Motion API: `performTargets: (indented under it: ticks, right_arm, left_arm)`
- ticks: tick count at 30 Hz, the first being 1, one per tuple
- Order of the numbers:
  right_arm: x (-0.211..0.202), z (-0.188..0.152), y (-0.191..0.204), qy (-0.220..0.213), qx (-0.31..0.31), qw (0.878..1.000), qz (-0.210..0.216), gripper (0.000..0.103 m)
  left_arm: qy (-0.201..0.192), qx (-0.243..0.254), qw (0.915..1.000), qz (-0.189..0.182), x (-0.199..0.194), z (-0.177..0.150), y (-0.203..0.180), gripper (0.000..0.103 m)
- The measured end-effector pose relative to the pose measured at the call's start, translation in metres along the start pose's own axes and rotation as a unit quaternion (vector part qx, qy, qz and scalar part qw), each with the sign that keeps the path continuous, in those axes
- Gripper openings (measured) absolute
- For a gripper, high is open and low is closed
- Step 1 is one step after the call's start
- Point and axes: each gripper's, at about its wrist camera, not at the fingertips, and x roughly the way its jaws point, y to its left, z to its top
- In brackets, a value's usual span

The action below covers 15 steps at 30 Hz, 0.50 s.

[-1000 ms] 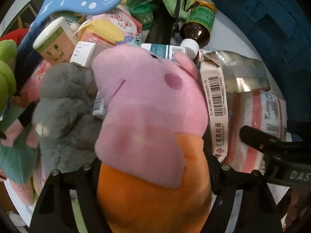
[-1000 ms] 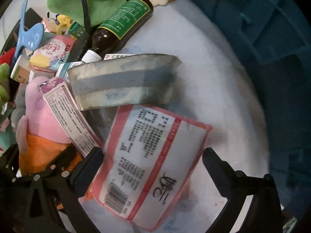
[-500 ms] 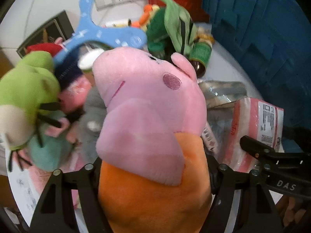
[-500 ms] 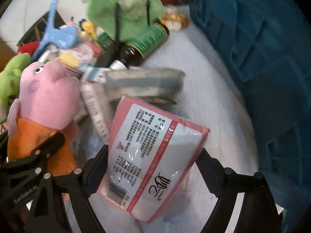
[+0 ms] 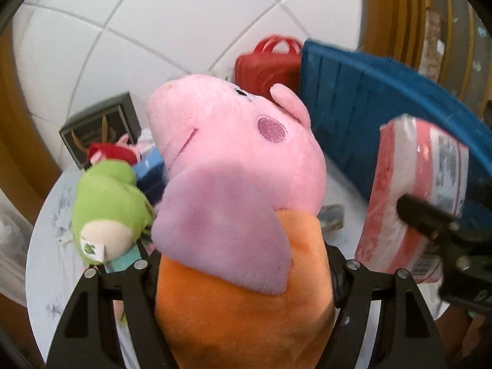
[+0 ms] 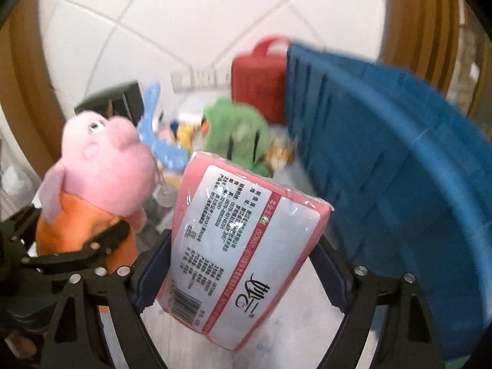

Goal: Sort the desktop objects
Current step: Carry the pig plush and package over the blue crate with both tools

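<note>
Left gripper (image 5: 243,264) is clamped on the pink pig plush (image 5: 233,166), held clear above the table (image 5: 46,246). Right gripper (image 6: 243,246) is clamped on the pink wrapped pack (image 6: 243,246), just left of the blue bin (image 6: 399,169).

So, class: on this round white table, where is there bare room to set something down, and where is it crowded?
Bare tabletop shows along the blue crate, below the held pink packet. The far-left side is crowded: green plush, blue toy, green cloth toy.
</note>
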Motion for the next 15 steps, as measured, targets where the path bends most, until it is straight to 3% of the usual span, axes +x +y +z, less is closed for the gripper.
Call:
performTargets:
  ticks: [5,10,15]
  right_arm:
    - [-0.065,0.022,-0.016,-0.064,-0.004,0.998,-0.019,0.086]
    - [-0.120,0.044,-0.057,-0.129,0.002,0.991,-0.036,0.086]
    - [-0.164,0.065,-0.141,-0.182,0.014,0.982,-0.054,0.086]
  left_arm:
    - [-0.047,0.007,0.9988,-0.007,-0.036,0.023,-0.030,0.074]
    - [-0.104,0.021,0.9943,-0.015,-0.068,0.060,-0.079,0.074]
    - [-0.163,0.013,0.9863,-0.020,-0.095,0.105,-0.158,0.074]
